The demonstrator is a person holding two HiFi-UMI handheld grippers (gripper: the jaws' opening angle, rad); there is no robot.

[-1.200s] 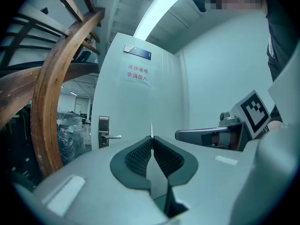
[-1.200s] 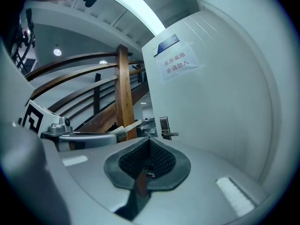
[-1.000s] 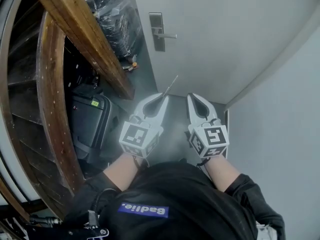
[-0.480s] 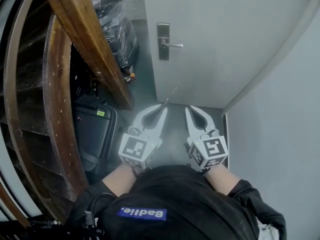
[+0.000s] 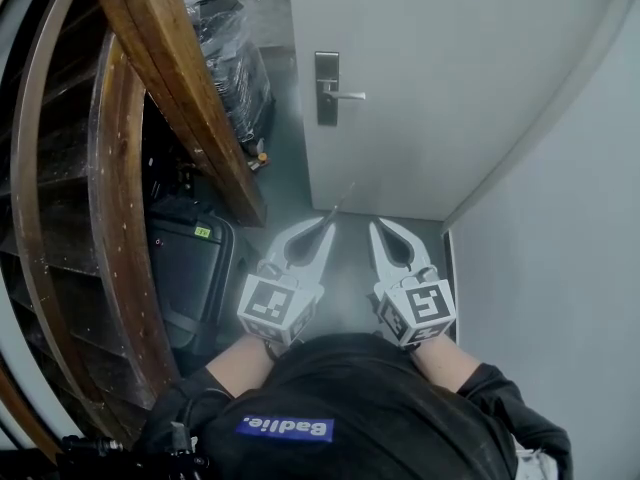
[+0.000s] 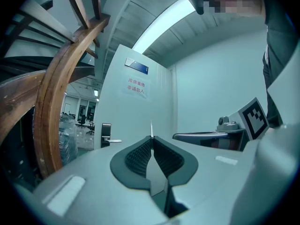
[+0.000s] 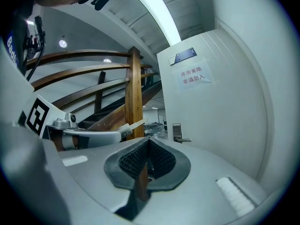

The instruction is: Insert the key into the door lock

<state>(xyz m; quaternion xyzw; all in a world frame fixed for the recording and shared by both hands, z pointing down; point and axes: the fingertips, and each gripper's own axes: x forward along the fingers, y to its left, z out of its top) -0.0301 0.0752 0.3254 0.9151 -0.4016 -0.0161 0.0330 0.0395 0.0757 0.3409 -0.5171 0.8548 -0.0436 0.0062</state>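
My left gripper [image 5: 328, 224] is shut on a thin metal key [image 5: 344, 196] whose blade sticks out past the fingertips toward the white door [image 5: 430, 88]. In the left gripper view the key [image 6: 151, 128] shows edge-on between the pads, above the left gripper [image 6: 151, 138]. The silver lock plate [image 5: 327, 88] with its lever handle [image 5: 346, 96] sits on the door's left side, well ahead of both grippers and to the left of the key tip; it also shows as the lock plate [image 6: 106, 134] and the lock plate [image 7: 176, 132]. My right gripper [image 5: 375, 226] is shut and empty, close beside the left one.
A curved wooden stair rail [image 5: 180, 88] runs along the left. A black case [image 5: 185, 268] lies under it, with plastic-wrapped goods [image 5: 235, 63] further back. A white wall [image 5: 560, 268] closes the right side. A paper notice [image 6: 137, 86] hangs on the door.
Both grippers sit lower in the head view and the lock plate too, with more of the door showing above. The key stays in the left gripper; the right stays shut.
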